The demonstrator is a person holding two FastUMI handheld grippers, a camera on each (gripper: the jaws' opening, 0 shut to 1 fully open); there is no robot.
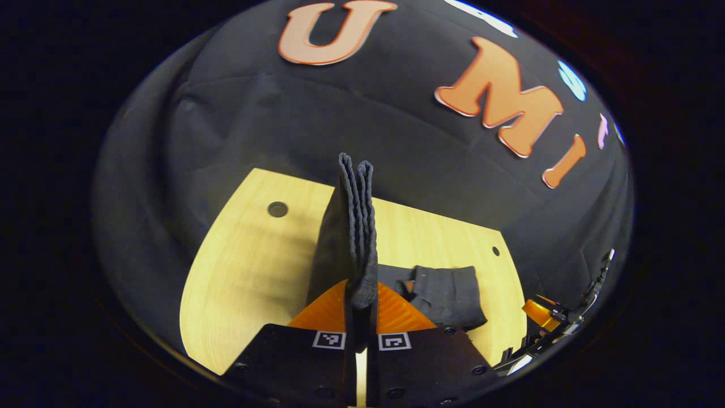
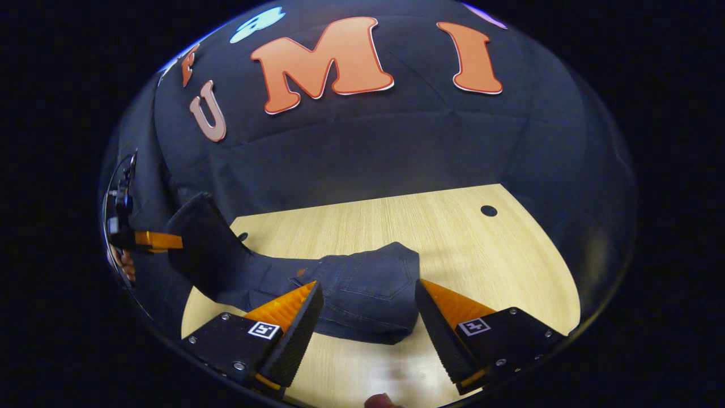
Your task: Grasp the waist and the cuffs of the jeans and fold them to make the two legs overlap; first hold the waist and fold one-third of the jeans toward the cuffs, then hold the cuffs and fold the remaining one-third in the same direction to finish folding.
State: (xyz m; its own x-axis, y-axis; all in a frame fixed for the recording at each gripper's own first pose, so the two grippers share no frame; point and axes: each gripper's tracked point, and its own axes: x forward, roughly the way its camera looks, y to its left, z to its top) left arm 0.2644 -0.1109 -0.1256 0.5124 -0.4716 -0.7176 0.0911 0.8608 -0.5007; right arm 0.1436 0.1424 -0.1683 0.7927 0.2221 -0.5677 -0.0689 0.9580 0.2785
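Observation:
The dark jeans' cuff end stands up in stacked layers between my left gripper's fingers, which are shut on it above the table. The rest of the jeans lies crumpled on the wood further right. In the right gripper view, the waist part with a back pocket rests flat on the table just beyond my right gripper, which is open and a little above it. From there the legs rise leftward to the left gripper at the far left edge.
The light wooden table has a small dark hole at the far right and another hole in the left gripper view. Black cloth wall rises behind the table. The right gripper shows at the right edge of the left gripper view.

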